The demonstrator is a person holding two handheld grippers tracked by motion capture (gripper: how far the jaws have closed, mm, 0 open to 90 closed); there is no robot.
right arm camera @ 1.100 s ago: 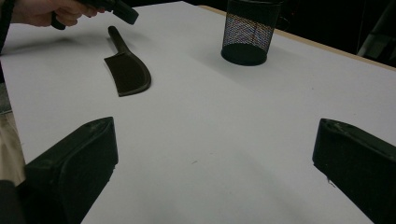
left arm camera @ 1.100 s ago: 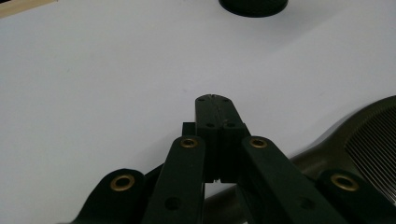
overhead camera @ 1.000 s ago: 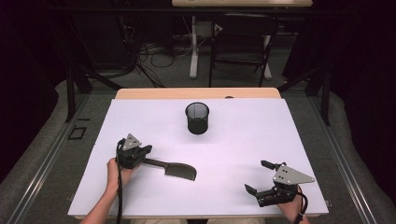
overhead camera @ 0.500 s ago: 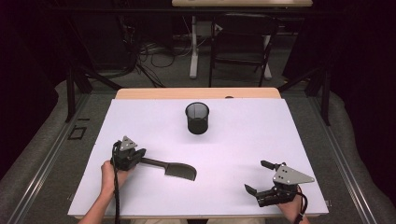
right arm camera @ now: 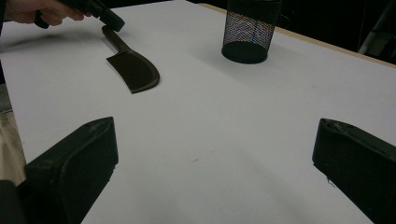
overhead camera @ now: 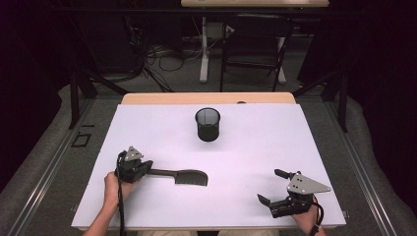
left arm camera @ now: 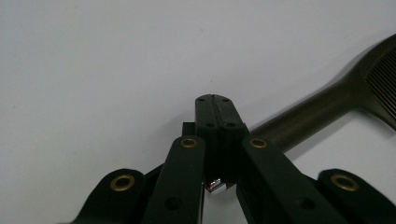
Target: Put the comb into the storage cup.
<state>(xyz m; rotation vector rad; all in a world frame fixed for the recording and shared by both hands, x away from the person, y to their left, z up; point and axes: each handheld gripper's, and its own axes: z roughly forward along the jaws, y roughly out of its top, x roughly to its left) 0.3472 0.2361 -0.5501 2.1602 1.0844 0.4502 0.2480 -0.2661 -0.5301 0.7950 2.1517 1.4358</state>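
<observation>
A black comb (overhead camera: 184, 176) with a long handle lies flat on the white table cover (overhead camera: 265, 142), left of centre. My left gripper (overhead camera: 146, 168) sits at the handle's left end with its jaws pressed together. In the left gripper view the shut jaws (left arm camera: 213, 100) stand over the table and the comb's handle (left arm camera: 308, 112) runs off to the right from behind them. I cannot tell if they touch it. My right gripper (overhead camera: 269, 186) rests open near the front right edge, nothing between its fingers (right arm camera: 74, 163). The right gripper view shows the comb (right arm camera: 133, 70) far left.
A black mesh cup (overhead camera: 207, 124) stands upright at the middle back of the table, also in the right gripper view (right arm camera: 250, 32). The table's wooden far edge (overhead camera: 206, 98) shows beyond the cover. Dark floor, cables and chair legs lie behind.
My left gripper has drawn back a little to the left along the handle. The comb and the right gripper have stayed where they were.
</observation>
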